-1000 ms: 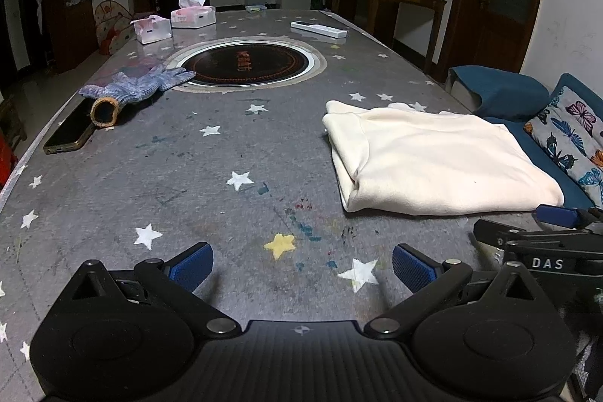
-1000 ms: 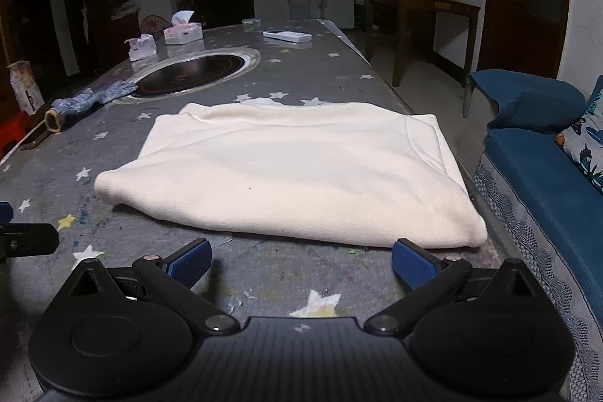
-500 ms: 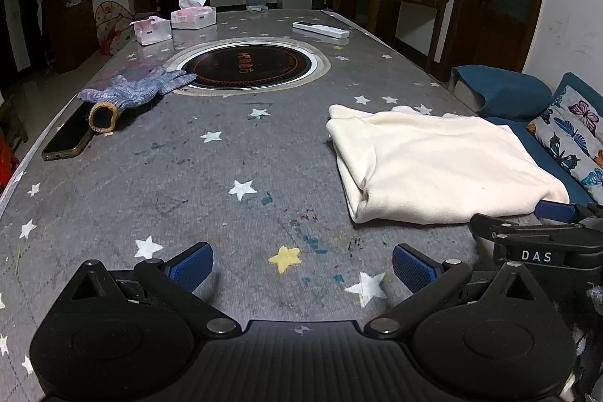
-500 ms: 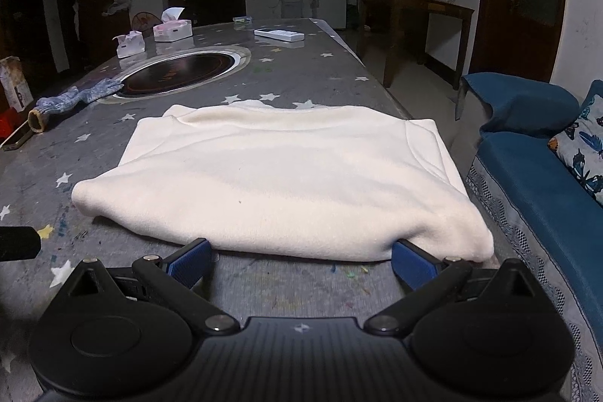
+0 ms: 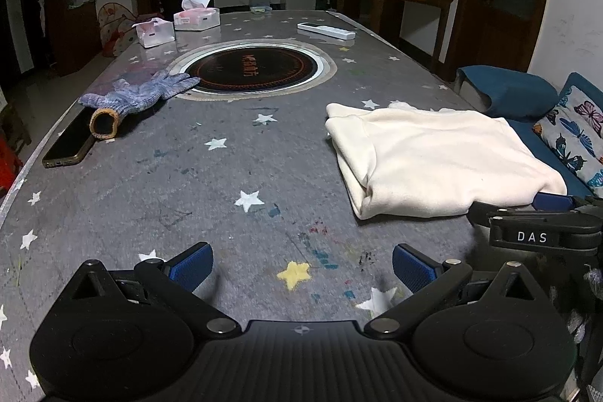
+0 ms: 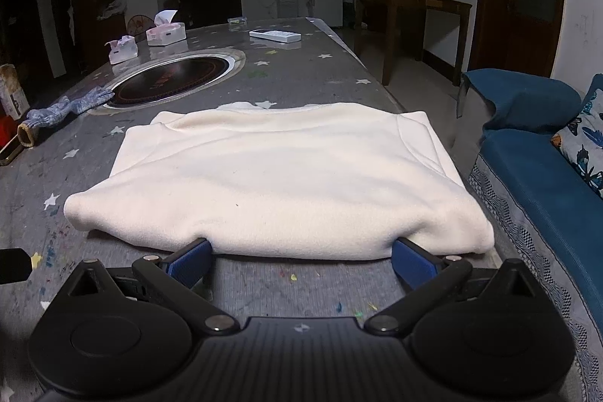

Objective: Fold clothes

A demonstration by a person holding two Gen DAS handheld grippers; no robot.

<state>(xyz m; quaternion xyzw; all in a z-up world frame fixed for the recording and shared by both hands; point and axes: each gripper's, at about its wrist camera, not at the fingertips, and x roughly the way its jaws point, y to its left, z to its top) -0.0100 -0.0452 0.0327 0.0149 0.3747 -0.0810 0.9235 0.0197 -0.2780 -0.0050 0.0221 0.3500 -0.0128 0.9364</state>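
Garment: cream folded garment (image 6: 279, 176) is lying on your counter (image 5: 226, 183).
Right gripper (image 6: 301, 257): jaws are gaping wide, seemingly touching its near edge.
Left gripper (image 5: 301, 264): jaws are spreading wide, gripping nothing.

Black ribbed gripper bodies, blue-padded fingers (image 6: 190, 260), silver pivot screws, apparently "DAS" lettering

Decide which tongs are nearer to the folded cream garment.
Right. The right tongs are open, their fingertips reaching the folded cream garment at its near edge. The left tongs hover open over bare table beside it.

Cream garment (image 6: 279, 172) on grey star-patterned table (image 5: 150, 183); blue-padded gripper (image 6: 301, 260).
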